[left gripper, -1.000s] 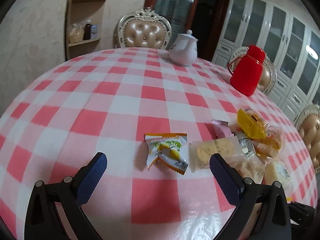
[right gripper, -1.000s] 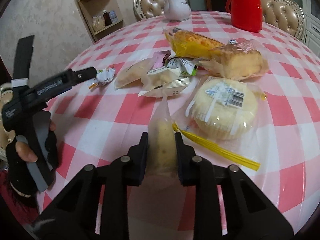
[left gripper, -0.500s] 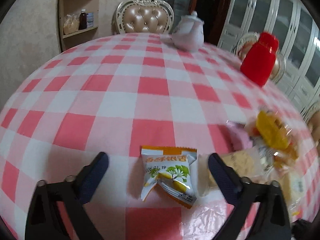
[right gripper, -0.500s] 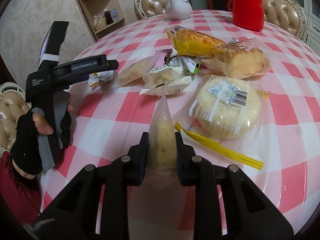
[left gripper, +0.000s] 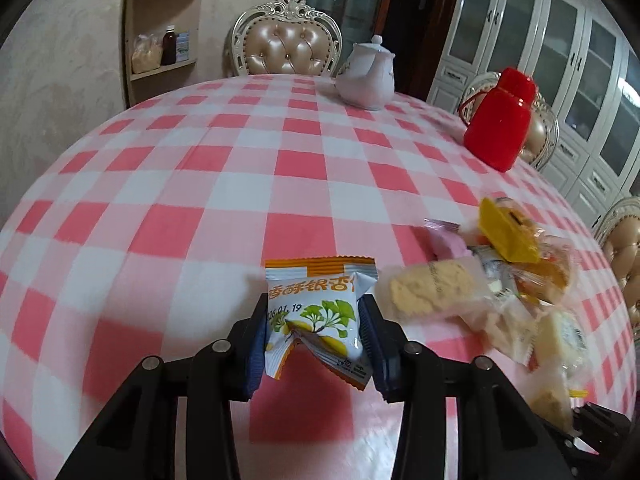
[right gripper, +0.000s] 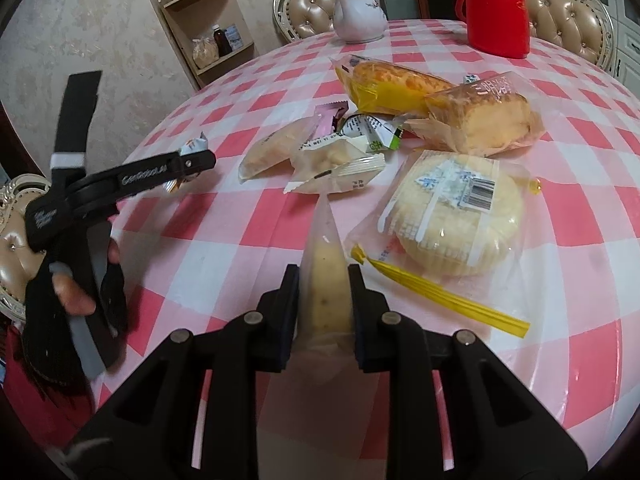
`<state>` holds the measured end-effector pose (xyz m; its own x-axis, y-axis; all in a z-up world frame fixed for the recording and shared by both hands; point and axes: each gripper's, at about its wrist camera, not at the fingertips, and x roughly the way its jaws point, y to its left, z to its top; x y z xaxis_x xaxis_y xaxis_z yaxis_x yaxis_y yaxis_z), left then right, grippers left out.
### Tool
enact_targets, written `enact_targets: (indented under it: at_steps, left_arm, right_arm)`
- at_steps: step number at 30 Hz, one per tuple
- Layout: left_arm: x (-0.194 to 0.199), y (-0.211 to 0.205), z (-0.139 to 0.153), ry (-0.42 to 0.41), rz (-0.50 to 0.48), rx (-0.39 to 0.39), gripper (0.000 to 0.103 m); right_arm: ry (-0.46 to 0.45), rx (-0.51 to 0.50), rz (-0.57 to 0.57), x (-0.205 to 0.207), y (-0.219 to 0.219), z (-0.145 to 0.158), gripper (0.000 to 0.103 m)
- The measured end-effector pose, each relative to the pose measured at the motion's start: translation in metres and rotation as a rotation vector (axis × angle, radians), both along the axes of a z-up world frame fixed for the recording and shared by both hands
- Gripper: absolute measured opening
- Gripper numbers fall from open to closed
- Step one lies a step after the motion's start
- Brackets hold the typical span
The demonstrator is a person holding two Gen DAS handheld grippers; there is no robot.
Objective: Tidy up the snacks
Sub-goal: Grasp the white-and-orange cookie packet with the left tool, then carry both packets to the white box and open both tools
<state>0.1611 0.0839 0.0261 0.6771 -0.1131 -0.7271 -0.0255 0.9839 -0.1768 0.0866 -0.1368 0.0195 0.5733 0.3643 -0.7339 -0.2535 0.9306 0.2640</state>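
Note:
A white and orange ginkgo snack packet point(left gripper: 316, 304) lies on the pink checked tablecloth point(left gripper: 224, 184). My left gripper point(left gripper: 314, 332) is closing on it, and both blue pads touch its sides. The right wrist view shows that gripper point(right gripper: 188, 160) at the left, in a gloved hand point(right gripper: 68, 296). My right gripper point(right gripper: 324, 280) is shut on a clear-wrapped pale pastry point(right gripper: 325, 268) held upright above the cloth. A pile of snacks lies beyond it: a round cake point(right gripper: 456, 212), a sliced cake point(right gripper: 480, 120) and a yellow bread packet point(right gripper: 392, 84).
At the table's far side stand a white teapot point(left gripper: 366, 80) and a red thermos point(left gripper: 500, 120). Padded chairs point(left gripper: 286, 48) ring the table. A corner shelf point(left gripper: 164, 64) with jars sits at the back left. A biscuit packet point(left gripper: 436, 290) lies right of the left gripper.
My left gripper went forward until the ginkgo packet lay between its fingers, then its wide jaws came together onto the packet. The right gripper kept still with its pastry.

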Motion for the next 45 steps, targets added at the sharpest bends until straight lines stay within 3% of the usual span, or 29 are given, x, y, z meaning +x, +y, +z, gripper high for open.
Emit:
enact_targets:
  at_steps: [11,17,22,31,45]
  left_arm:
    - [-0.044,0.003,0.002,-0.041,0.066,-0.056,0.044]
    - [-0.065,0.007,0.003,-0.056,0.092,-0.072,0.044]
    - [-0.081,0.005,0.004,-0.076,0.103,-0.063,0.044]
    - [-0.109,-0.002,0.005,-0.091,0.107,-0.053,0.044]
    - [-0.16,-0.014,0.013,-0.127,0.115,-0.01,0.044]
  right_arm:
    - [-0.07,0.017,0.095,-0.023,0.015,0.011,0.023]
    - [-0.05,0.043,0.069,-0.029,0.011,0.01,0.022]
    - [-0.007,0.136,0.03,-0.038,0.0,0.01,0.022]
    - [-0.008,0.254,-0.013,-0.066,-0.015,0.019,0.022]
    - [-0.008,0.319,-0.041,-0.094,-0.021,0.021,0.022]
